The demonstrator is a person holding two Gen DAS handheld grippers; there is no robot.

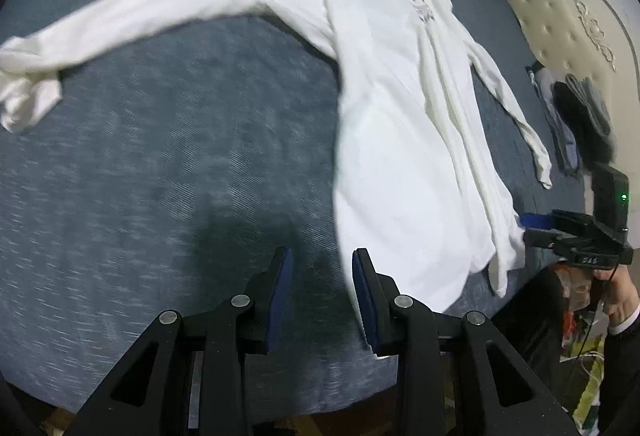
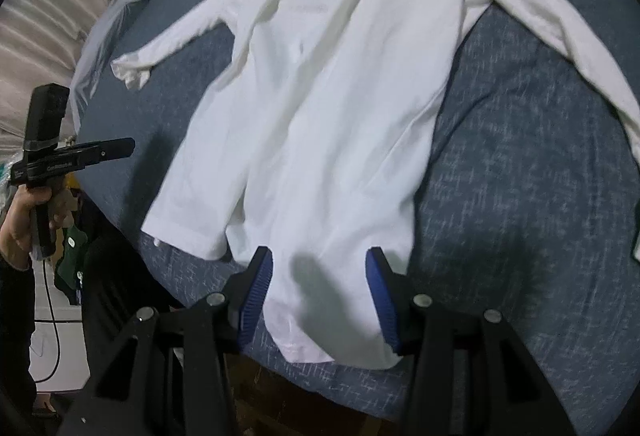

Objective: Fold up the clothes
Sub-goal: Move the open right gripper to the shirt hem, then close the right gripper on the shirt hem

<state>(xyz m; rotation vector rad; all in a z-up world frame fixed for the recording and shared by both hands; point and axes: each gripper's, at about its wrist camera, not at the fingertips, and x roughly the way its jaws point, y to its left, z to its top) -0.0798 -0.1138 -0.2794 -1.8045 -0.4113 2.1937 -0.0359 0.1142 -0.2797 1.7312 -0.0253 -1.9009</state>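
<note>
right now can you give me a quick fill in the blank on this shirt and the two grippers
1. The shirt spread on the bed is ____ in colour.
2. The shirt's sleeves are ____, not short.
3. Between the left gripper fingers lies only the blue ____, no cloth.
4. The right gripper hangs over the shirt's bottom ____.

Missing words: white; long; bed cover; hem

Lighting: dim, even, from overhead; soft gripper shadows fall on the bed [image 1: 160,155] near its front edge. Quality: motion blur throughout, strong fisheye bending with black corners.
</note>
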